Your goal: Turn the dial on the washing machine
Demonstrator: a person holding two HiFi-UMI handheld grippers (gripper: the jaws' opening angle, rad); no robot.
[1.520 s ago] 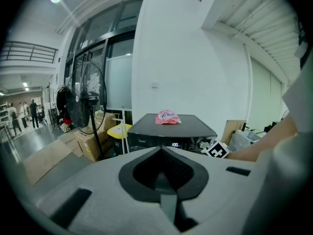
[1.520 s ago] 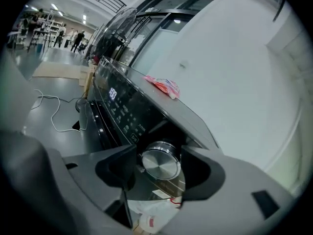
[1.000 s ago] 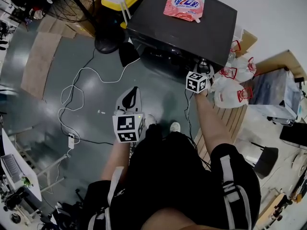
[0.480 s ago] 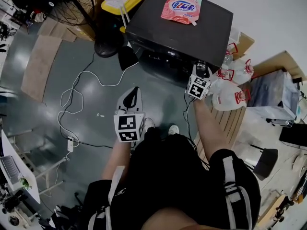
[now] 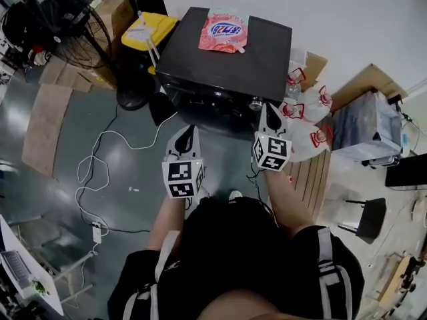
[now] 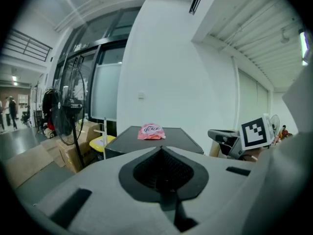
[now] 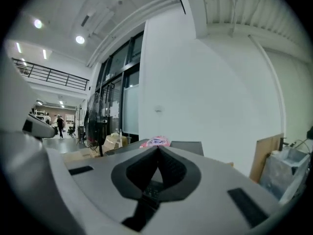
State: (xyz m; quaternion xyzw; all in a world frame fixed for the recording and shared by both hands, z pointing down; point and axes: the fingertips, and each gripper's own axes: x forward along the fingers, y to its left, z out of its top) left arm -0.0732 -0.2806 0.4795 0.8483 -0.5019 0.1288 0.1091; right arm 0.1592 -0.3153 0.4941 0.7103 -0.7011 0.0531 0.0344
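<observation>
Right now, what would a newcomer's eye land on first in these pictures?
Probably the pink pouch lying on top of the black washing machine. Next, the two grippers with marker cubes, held side by side before the machine's front: the left gripper shut and empty, and the right gripper closing shut on nothing, its tips near the silver dial.

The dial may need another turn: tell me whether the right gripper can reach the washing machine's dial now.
Probably yes. The right gripper hangs just beside the dial on the washing machine, nothing between them, but its shut, empty jaws must open first.
</observation>
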